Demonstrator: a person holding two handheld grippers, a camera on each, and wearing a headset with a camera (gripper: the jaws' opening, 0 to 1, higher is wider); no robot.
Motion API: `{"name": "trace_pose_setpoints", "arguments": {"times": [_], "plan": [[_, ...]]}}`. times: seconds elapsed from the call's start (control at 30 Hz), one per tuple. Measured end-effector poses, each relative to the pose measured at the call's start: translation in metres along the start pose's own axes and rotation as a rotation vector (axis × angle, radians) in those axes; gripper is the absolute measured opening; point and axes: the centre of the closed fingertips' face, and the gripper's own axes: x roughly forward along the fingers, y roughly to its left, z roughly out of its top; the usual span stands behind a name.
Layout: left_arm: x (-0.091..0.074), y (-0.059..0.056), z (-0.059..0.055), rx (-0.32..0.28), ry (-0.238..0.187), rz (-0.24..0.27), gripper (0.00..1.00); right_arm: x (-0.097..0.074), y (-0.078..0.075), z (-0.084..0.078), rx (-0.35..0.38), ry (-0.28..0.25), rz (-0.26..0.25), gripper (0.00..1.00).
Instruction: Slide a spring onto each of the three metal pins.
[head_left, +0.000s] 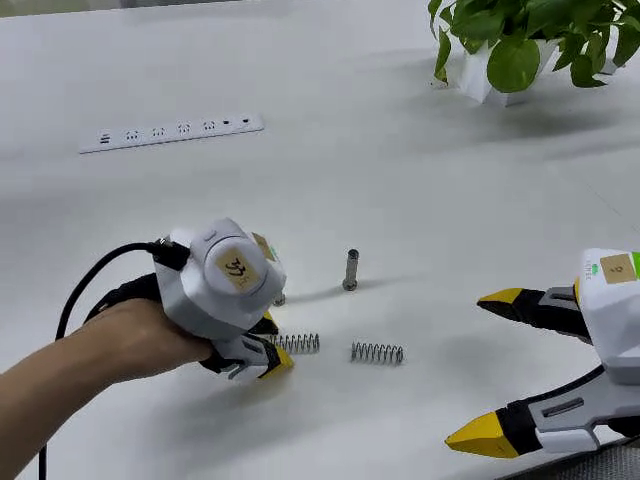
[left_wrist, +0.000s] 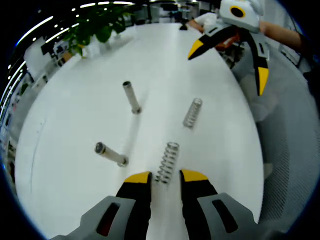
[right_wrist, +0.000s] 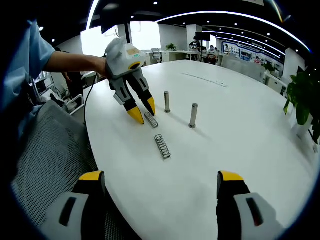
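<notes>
Left tongs (left_wrist: 166, 176): part open, astride the end of one spring (left_wrist: 166, 162) (not pinching it).
Right tongs (right_wrist: 161, 175): wide open, empty.

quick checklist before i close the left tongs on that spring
1. left tongs open around the near spring: ok, the spring's end lies between the tips.
2. near spring free of the other spring: ok, they lie apart on the table.
3. far pin and near pin upright and bare: ok, both stand with no spring on them.
4. third pin located: cannot tell, I count two.
5. right tongs out of the way: ok, open and held back from the parts.
</notes>
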Motion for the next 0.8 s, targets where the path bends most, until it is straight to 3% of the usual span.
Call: {"name": "trace_pose_setpoints", "arguments": {"times": [0.53, 0.8], "plan": [[-0.0015, 0.0002, -0.0039, 0.017, -0.005, 0.015, 0.11, 0.0048, 0.0071, -0.0024, 0.035, -0.007, 0.016, 0.94], [-0.0028, -0.0004, -0.0049, -0.032, -0.024, 0.050, 0.10, 0.0070, 0.0097, -0.0060, 0.037, 0.001, 0.022, 0.94]]}}
